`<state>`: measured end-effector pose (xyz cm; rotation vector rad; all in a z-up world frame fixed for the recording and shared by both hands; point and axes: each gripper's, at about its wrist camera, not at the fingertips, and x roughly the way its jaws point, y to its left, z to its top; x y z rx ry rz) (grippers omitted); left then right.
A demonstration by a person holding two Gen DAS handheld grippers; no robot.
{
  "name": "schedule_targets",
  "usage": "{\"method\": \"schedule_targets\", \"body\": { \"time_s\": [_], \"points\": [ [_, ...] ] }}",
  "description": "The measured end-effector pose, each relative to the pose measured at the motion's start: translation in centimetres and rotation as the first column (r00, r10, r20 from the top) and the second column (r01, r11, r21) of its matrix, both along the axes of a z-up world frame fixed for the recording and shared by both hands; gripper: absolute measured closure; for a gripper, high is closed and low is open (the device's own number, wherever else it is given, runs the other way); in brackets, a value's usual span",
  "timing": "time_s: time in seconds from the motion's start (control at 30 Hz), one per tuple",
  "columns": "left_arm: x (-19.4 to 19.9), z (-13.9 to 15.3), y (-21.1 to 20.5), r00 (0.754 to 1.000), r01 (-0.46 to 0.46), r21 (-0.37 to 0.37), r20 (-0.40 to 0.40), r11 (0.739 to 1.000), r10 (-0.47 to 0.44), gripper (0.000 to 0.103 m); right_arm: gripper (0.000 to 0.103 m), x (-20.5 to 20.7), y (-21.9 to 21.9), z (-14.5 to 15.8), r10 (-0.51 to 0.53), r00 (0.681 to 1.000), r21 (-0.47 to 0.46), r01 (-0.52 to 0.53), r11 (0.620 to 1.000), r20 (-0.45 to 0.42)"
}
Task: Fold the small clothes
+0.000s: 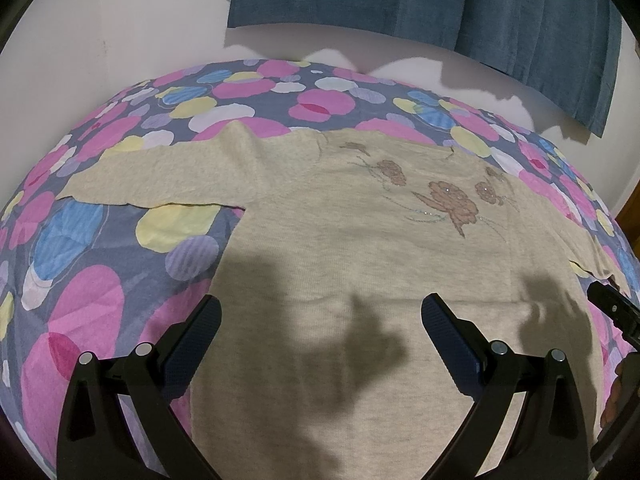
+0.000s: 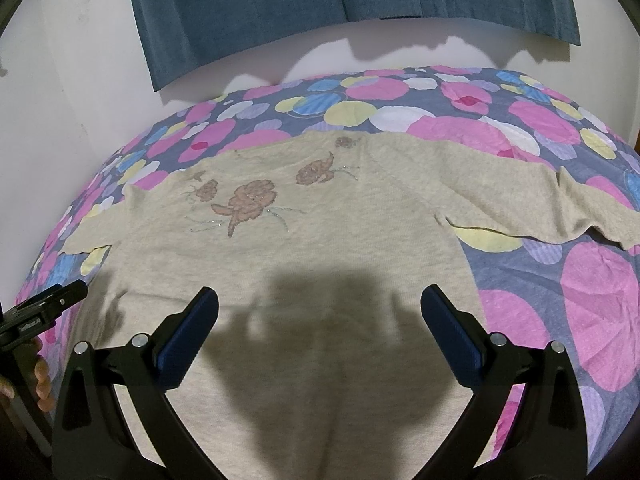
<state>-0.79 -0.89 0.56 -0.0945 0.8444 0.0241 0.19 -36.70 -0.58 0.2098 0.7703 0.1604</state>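
Note:
A beige knit sweater [image 1: 344, 248] [image 2: 304, 264] with brown embroidered flowers [image 1: 452, 200] [image 2: 248, 200] lies flat on the bed, neck end far from me, hem end near. Its left sleeve [image 1: 152, 176] stretches out to the left; its right sleeve [image 2: 520, 200] stretches out to the right. My left gripper [image 1: 320, 320] hovers open over the lower body of the sweater, nothing between its fingers. My right gripper [image 2: 320, 312] hovers open over the same lower part, also empty. Shadows of both grippers fall on the cloth.
A flower-patterned sheet [image 1: 88, 280] [image 2: 580, 300] in pink, blue and yellow covers the bed. A white wall and a blue curtain [image 1: 420, 4] [image 2: 340, 0] stand behind it. The other gripper shows at each view's edge [image 1: 616, 312] [image 2: 40, 312], with a hand [image 2: 42, 384] below.

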Motion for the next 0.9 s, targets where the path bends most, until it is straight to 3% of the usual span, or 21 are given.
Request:
{"method": "schedule_targets", "body": {
  "time_s": [0.37,0.57,0.63,0.73,0.9],
  "points": [
    [-0.1,-0.5,2.5,1.0,-0.015,-0.042,-0.014,0.999,0.015,0.004,0.002,-1.2,0.0,0.3,-0.062,0.997,0.019,0.062,0.998,0.034],
    [0.5,-0.8,2.7,1.0,-0.006,-0.045,-0.008,0.999,0.005,0.004,0.002,-0.4,-8.3,0.9,-0.209,0.978,0.158,0.207,0.965,-0.003],
    [0.7,-0.8,2.9,1.0,-0.008,-0.04,-0.008,0.999,0.008,0.004,0.002,-0.5,-12.5,0.8,-0.279,0.96,0.204,0.275,0.939,-0.009],
    [1.0,-1.1,3.1,1.0,-0.014,-0.039,-0.011,0.999,0.014,0.004,0.002,-1.3,-19.2,0.1,-0.416,0.908,0.248,0.414,0.876,-0.045],
    [1.7,-1.7,3.8,0.999,-0.047,-0.036,-0.03,0.998,0.046,0.004,0.007,-3.9,-30.4,-2.7,-0.606,0.785,0.408,0.598,0.69,-0.127]
  ]
}}
